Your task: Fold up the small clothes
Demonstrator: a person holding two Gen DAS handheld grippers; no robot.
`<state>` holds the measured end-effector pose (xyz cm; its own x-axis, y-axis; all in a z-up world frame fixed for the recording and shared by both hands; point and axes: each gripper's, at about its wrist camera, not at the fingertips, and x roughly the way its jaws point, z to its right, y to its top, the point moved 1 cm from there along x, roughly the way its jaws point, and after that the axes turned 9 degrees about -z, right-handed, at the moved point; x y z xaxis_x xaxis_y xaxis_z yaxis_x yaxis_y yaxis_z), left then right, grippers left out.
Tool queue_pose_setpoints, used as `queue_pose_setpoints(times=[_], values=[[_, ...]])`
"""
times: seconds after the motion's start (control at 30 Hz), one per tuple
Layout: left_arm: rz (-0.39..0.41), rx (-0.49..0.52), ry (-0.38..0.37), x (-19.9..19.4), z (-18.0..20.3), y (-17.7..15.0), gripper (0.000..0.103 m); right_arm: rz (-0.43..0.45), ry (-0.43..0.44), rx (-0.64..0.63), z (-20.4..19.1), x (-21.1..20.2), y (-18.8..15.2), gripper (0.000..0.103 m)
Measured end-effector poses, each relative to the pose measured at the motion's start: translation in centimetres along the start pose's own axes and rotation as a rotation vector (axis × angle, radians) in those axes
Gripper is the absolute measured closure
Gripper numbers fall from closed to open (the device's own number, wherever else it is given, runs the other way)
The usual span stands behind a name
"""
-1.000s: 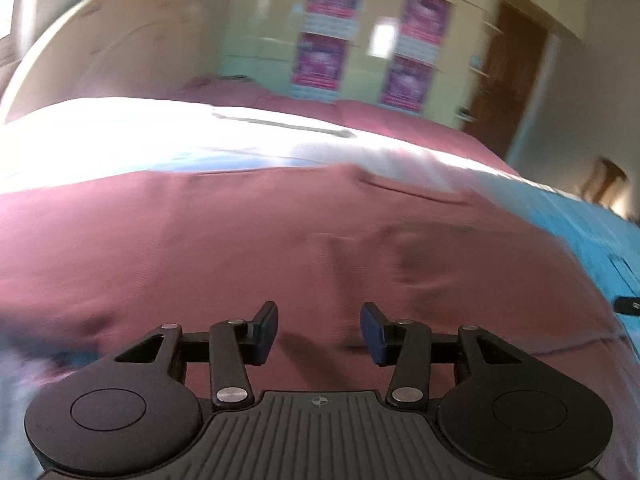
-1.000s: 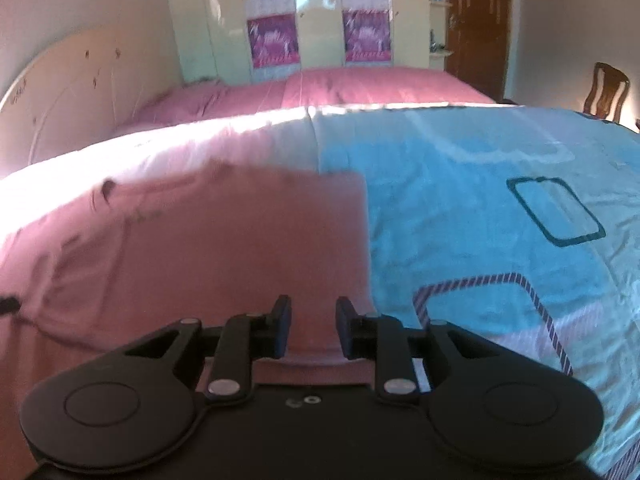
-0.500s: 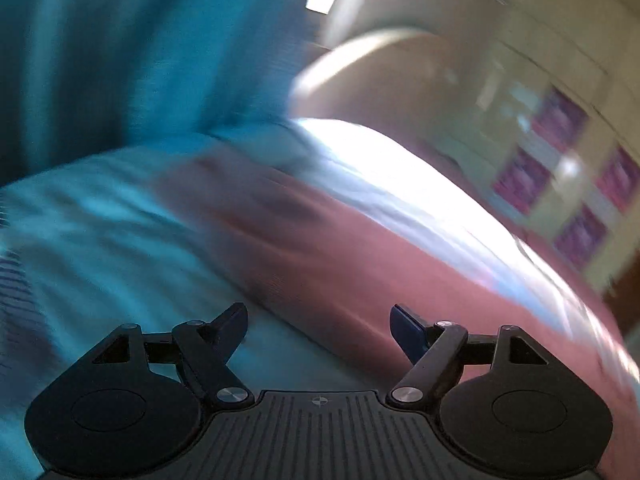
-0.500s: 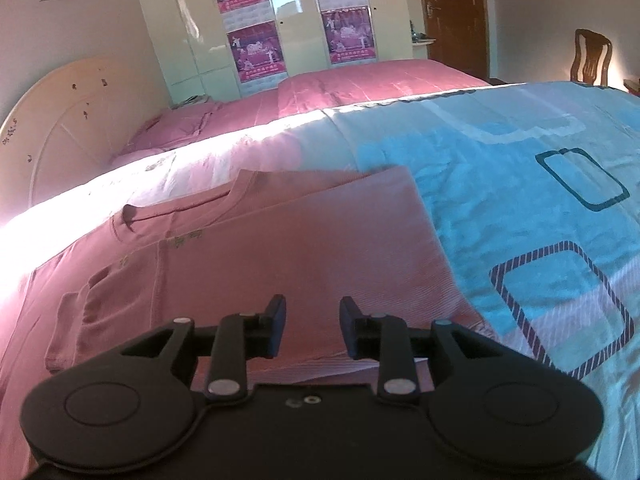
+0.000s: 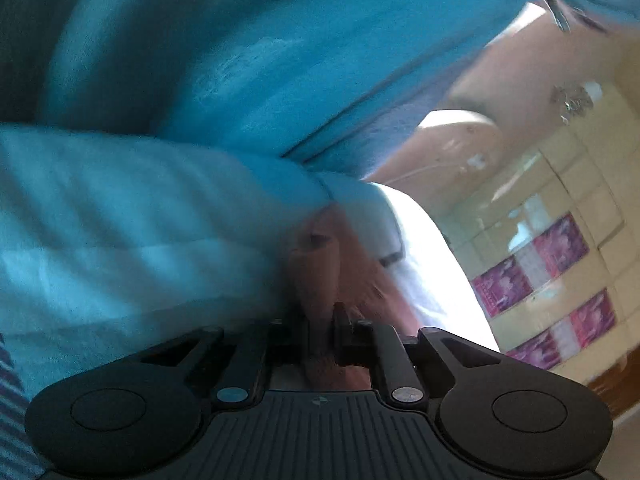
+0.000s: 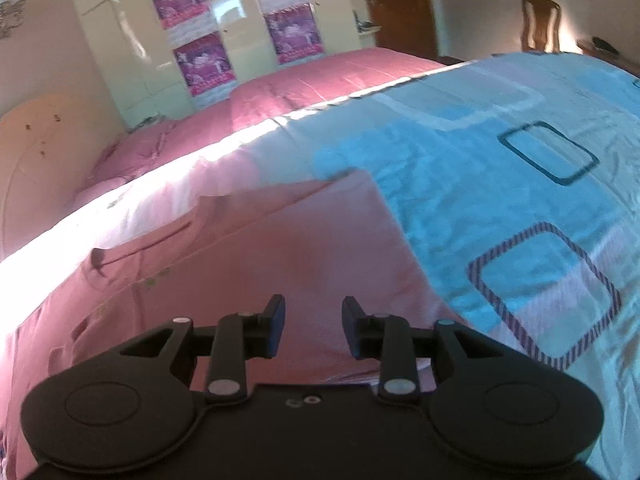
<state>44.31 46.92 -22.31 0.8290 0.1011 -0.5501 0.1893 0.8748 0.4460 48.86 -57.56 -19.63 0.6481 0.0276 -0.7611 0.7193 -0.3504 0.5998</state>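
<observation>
Your pink cotton T-shirt [image 6: 256, 264] lies spread on the bed's light blue patterned bedsheet [image 6: 500, 200]. Its straight right edge runs toward the near corner just beside your right gripper [image 6: 313, 330], and right of that edge the sheet is bare and open. At the far side the shirt's collar meets a bright sunlit strip, with pink pillows [image 6: 304, 88] beyond.

The right wrist view shows the whole shirt flat; the left wrist view, rolled and blurred, shows only a bunched fold of pink cloth [image 5: 316, 280] against blue sheet, with the cream wardrobe [image 5: 560, 240] tilted at the right.

Your left gripper [image 5: 320, 332] is pressed together, pinching that fold. Your right gripper hangs over the shirt's near part, jaws slightly spread and gripping nothing.

A second ago the left gripper was spread over flat shirt; half a second ago wider still.
</observation>
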Motion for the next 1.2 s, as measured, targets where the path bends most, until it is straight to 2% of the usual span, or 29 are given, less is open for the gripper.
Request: queue_pose_setpoints(times=[0.07, 0.13, 0.3, 0.4, 0.63, 0.77, 0.83, 0.93, 1.0, 1.07, 1.1, 1.17, 1.2], values=[[0.002, 0.038, 0.009, 0.4, 1.1, -0.1, 0.094, -0.004, -0.005, -0.008, 0.1, -0.1, -0.1, 0.072], [-0.012, 0.090, -0.050, 0.5, 3.4, -1.1, 0.094, -0.002, -0.007, -0.030, 0.0, -0.3, -0.3, 0.072], [-0.067, 0.319, -0.147, 0.3, 12.5, -6.0, 0.094, 0.010, 0.004, -0.084, -0.6, -0.6, -0.6, 0.072], [-0.141, 0.448, -0.202, 0.9, 18.6, -11.3, 0.094, 0.012, 0.026, -0.098, -1.0, -0.5, -0.4, 0.072], [-0.318, 0.748, -0.241, 2.8, 30.9, -24.6, 0.094, -0.010, 0.112, -0.108, -1.7, -0.1, -0.3, 0.072], [-0.391, 0.922, -0.256, 4.1, 37.2, -32.0, 0.094, -0.014, 0.160, -0.117, -1.8, -0.4, -0.4, 0.072], [-0.421, 0.983, -0.273, 3.5, 40.0, -35.5, 0.095, -0.018, 0.184, -0.106, -1.5, -0.6, -0.3, 0.072], [-0.467, 1.047, -0.271, 4.4, 42.5, -39.6, 0.095, -0.027, 0.211, -0.090, -0.9, -0.7, -0.2, 0.072], [-0.525, 1.054, -0.272, 5.1, 43.0, -42.5, 0.095, -0.038, 0.228, -0.083, -0.4, -0.8, 0.0, 0.071], [-0.564, 1.103, -0.233, 5.0, 42.9, -45.6, 0.092, -0.049, 0.251, -0.073, 0.1, -0.9, 0.0, 0.062], [-0.553, 1.125, -0.223, 4.5, 42.2, -46.3, 0.086, -0.059, 0.263, -0.071, 0.2, -0.8, 0.0, 0.059], [-0.558, 1.094, -0.278, 3.9, 41.5, -46.4, 0.034, -0.072, 0.282, -0.074, 0.3, -0.6, -0.2, 0.050], [-0.538, 1.081, -0.291, 3.1, 41.2, -46.1, 0.027, -0.080, 0.291, -0.077, 0.2, -0.5, -0.3, 0.050]])
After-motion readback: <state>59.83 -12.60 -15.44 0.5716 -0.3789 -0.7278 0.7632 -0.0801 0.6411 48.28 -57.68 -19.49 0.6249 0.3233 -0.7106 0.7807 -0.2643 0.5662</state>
